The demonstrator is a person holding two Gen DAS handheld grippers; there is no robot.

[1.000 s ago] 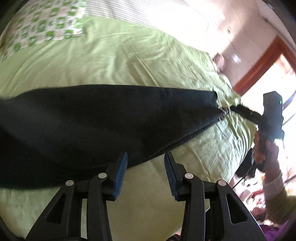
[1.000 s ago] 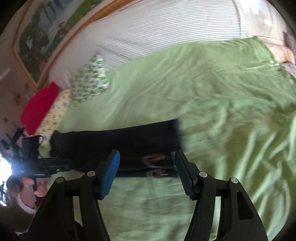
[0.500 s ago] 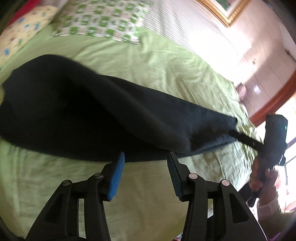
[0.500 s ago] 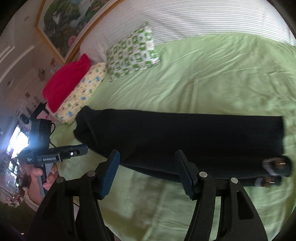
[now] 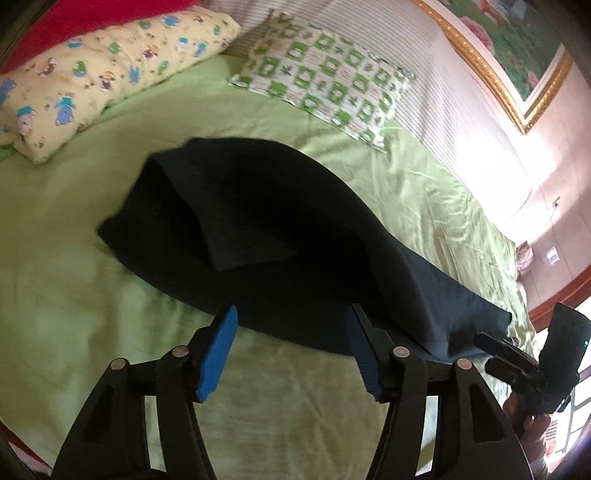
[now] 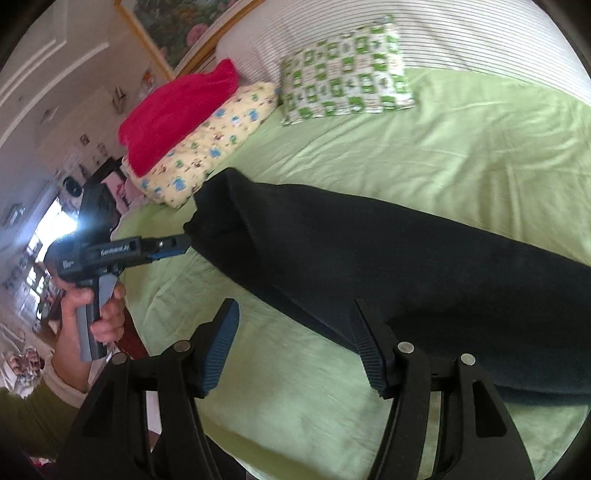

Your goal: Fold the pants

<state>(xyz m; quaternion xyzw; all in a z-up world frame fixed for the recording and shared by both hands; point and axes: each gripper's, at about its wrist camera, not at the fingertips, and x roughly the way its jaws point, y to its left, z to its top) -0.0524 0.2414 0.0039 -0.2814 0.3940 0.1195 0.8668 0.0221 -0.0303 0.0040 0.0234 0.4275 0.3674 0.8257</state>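
Note:
Black pants (image 5: 280, 236) lie stretched lengthwise on the green bed sheet (image 5: 74, 295), folded leg on leg; they also show in the right wrist view (image 6: 388, 266). My left gripper (image 5: 290, 354) is open and empty, hovering just short of the pants' near edge. My right gripper (image 6: 293, 350) is open and empty, its right finger over the pants' near edge. In the right wrist view the left gripper (image 6: 177, 245) sits close to the waist end; touching or not, I cannot tell. In the left wrist view the right gripper (image 5: 495, 343) sits by the cuff end.
At the head of the bed lie a green-checked pillow (image 6: 347, 66), a yellow cartoon-print pillow (image 6: 207, 144) and a red cloth (image 6: 177, 114). A striped headboard (image 6: 443, 26) is behind them. Bare sheet (image 6: 295, 406) lies in front of the pants.
Both grippers have let go of the pants and pulled back toward the waist side. The pants now lie flat on the sheet, and the views swung toward the pillows.

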